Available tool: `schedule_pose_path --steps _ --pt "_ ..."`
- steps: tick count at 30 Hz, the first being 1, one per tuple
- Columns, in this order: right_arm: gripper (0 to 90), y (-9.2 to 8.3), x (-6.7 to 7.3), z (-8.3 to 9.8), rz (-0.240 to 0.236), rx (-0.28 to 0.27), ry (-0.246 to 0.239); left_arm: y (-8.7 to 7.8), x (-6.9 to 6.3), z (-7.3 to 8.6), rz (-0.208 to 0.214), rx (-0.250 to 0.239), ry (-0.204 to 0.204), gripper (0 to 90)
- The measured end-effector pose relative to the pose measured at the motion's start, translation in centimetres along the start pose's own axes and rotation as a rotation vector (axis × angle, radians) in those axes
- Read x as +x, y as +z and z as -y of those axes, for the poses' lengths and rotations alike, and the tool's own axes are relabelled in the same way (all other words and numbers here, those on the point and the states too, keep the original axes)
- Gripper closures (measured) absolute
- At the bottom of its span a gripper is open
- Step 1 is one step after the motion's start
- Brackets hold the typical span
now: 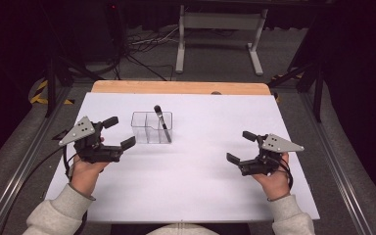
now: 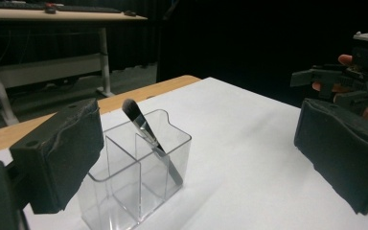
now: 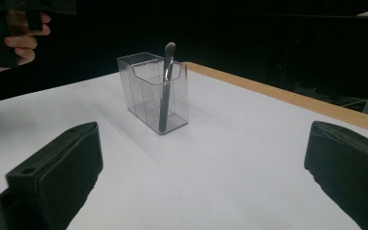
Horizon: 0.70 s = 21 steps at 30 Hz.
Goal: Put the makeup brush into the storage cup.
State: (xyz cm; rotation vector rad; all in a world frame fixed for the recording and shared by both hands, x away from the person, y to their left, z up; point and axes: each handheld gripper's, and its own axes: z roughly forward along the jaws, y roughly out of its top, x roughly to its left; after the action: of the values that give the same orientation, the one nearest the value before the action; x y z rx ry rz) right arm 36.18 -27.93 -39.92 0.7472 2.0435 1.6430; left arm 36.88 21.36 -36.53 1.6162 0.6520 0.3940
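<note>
Brush: stood tilted in the right compartment of the clear holder, mid-counter.
Left tool: released, empty, just left of holder.
Right tool: released, empty, well apart.

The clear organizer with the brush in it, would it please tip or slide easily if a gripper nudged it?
The clear organizer looks thin-walled, so probably light and apt to slide on the smooth white table. The leaning brush stands above its rim, so a high push might tip it.

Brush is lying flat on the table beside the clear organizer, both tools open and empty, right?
Not quite. The brush stands tilted inside the clear organizer, bristles up, as the left gripper view shows. The rest holds: left tool and right tool are open and empty.
</note>
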Motion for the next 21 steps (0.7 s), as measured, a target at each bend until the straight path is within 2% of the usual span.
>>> schedule_pose_path --steps 2,9,14,21 --pt "0.1 0.0 0.0 0.1 -0.002 0.002 -0.001 -0.3 0.0 0.4 0.011 0.004 -0.010 3.8" --pt "0.0 -0.4 -0.1 0.4 -0.004 0.004 -0.005 -1.0 -0.1 2.1 0.005 0.018 -0.008 3.8" --pt "0.0 -0.6 -0.2 0.7 -0.007 0.002 -0.004 -1.2 0.0 3.4 0.006 0.026 -0.023 3.8" --pt "0.0 -0.8 0.1 1.2 -0.023 -0.006 -0.019 -1.5 -0.3 5.4 0.004 0.056 0.000 3.8"
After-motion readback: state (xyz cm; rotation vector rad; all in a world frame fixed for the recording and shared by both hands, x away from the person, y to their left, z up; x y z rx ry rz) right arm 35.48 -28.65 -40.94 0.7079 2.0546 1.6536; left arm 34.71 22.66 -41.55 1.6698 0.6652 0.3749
